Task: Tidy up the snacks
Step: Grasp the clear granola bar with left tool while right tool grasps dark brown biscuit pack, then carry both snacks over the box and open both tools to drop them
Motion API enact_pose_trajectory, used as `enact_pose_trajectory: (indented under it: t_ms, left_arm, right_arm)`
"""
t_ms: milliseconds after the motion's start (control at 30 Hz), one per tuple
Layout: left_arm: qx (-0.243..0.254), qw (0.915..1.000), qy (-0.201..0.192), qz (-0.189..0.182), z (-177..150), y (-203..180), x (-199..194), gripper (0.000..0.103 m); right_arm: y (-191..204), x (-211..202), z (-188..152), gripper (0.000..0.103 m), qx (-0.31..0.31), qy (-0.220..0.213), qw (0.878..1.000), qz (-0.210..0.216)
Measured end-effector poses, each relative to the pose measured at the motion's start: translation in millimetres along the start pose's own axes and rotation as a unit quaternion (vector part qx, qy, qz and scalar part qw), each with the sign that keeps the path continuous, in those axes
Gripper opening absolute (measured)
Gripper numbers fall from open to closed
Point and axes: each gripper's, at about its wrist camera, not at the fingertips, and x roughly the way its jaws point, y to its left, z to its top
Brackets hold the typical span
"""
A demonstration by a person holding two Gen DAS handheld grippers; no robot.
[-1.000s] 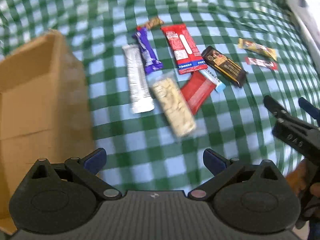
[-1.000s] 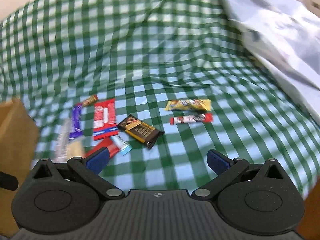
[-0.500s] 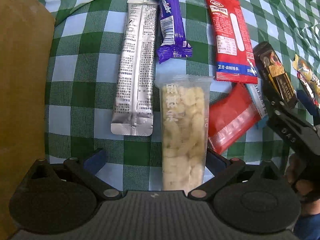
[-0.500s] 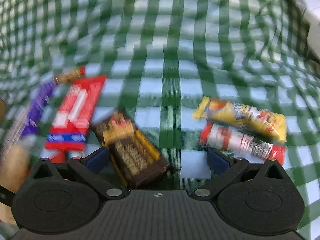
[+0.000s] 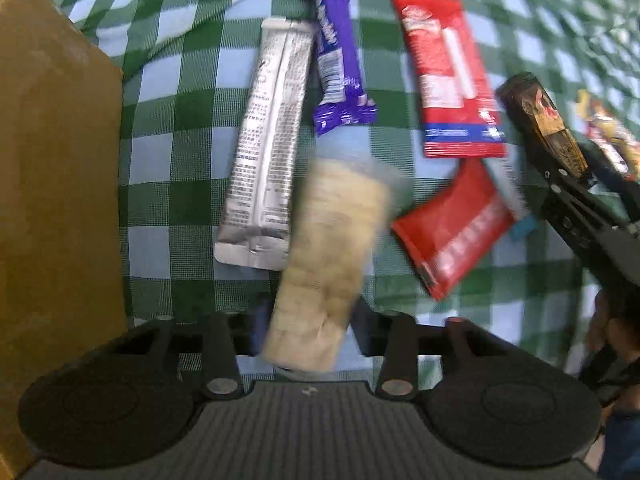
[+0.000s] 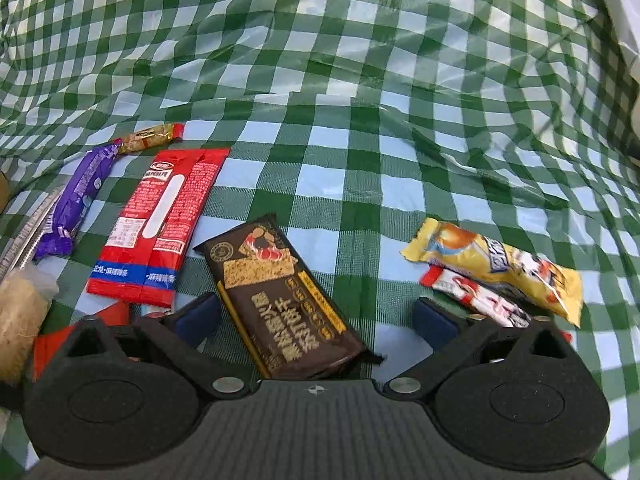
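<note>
Glossy, creased plastic tablecloth spreads ahead of the right tongs; shiny foil-look dark wrapper lies between them. Matt brown cardboard box stands left of the left tongs, beside a silvery foil packet.

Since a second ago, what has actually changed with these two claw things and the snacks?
The left gripper came in low from farther back and closed on the clear pack of pale snacks, now tilted between its fingers. The right gripper dropped toward the dark brown bar, open around it. The silver packet, purple bar, red packet, yellow packet and cardboard box stayed put.
</note>
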Motion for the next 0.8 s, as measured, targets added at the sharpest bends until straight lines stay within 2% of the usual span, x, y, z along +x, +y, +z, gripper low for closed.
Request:
enact_pose_trajectory:
  t_ms: [33, 67, 167, 333, 467, 667, 800]
  left_arm:
    - [-0.004, 1.0, -0.005, -0.003, -3.3, 2.3, -4.9, 0.041]
    - [-0.004, 0.9999, -0.013, -0.004, -7.5, 3.9, -9.6, 0.041]
    - [0.012, 0.9989, -0.042, -0.017, -20.7, 5.3, -30.6, 0.04]
    - [0.033, 0.9933, -0.096, -0.055, -55.1, 14.3, -78.5, 0.04]
    - [0.038, 0.9888, -0.124, -0.073, -83.3, 21.8, -98.4, 0.04]
    - [0.027, 0.9851, -0.138, -0.098, -110.1, 44.5, -131.1, 0.04]
    - [0.024, 0.9791, -0.168, -0.112, -141.6, 65.4, -170.8, 0.04]
  right_arm:
    - [4.8, -6.3, -2.3, 0.047, -0.004, -0.004, 1.0, -0.008]
    - [10.4, -11.1, -4.4, 0.042, -0.007, -0.001, 1.0, -0.018]
    - [19.7, -28.6, -11.0, 0.041, 0.004, 0.0, 0.999, -0.034]
    - [20.3, -87.7, -10.4, 0.041, 0.067, -0.041, 0.995, -0.061]
    - [29.9, -131.4, -12.8, 0.041, 0.093, -0.071, 0.991, -0.061]
    - [55.2, -171.5, -16.8, 0.041, 0.112, -0.078, 0.989, -0.058]
    - [76.9, -212.1, -20.2, 0.041, 0.136, -0.087, 0.986, -0.04]
